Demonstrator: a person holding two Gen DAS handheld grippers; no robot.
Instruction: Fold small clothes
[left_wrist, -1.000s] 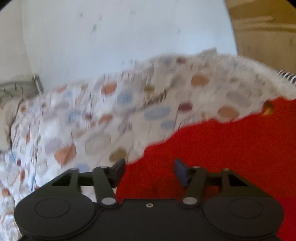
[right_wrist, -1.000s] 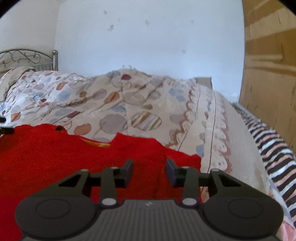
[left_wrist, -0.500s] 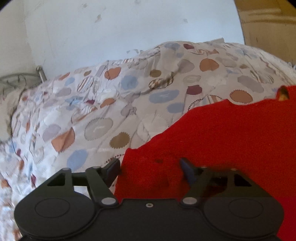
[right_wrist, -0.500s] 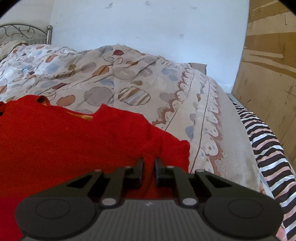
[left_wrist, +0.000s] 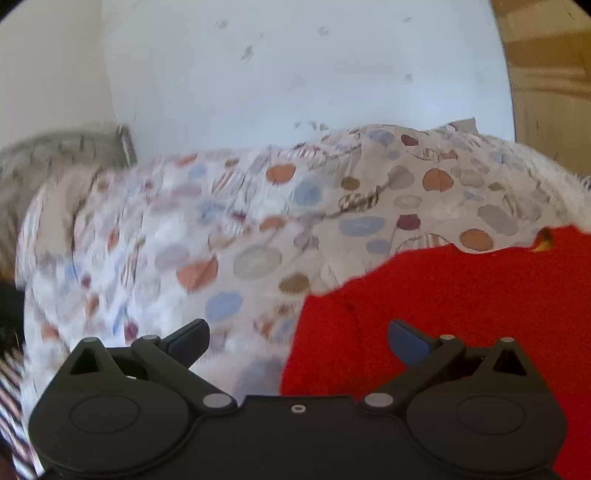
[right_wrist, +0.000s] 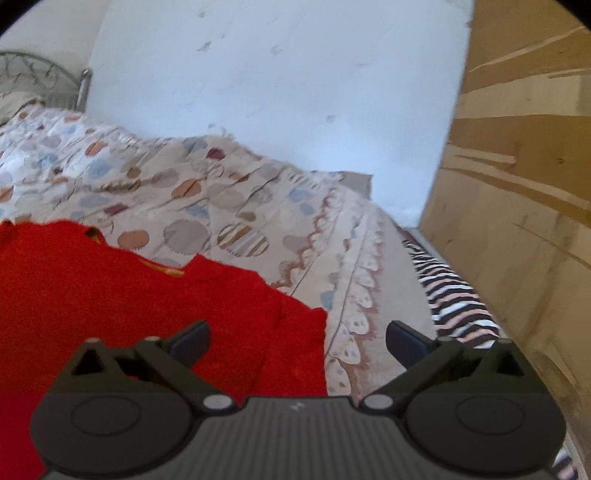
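Note:
A red knitted garment lies spread on the bed; in the left wrist view its left edge runs under my left gripper. That gripper's jaws are opening wide, with the garment's edge lying below the gap and no pad touching it. In the right wrist view the same red garment fills the lower left, its right corner ending below my right gripper. The right jaws are also opening wide, pads apart from the cloth.
A quilt with coloured dots covers the bed. A metal headboard stands at the far left, a white wall behind. A zebra-striped cloth and a brown wooden panel lie along the right.
Both grippers have spread wide: the right was nearly shut on the garment's corner half a second ago and has let it go. Both have drawn back and up from the red cloth.

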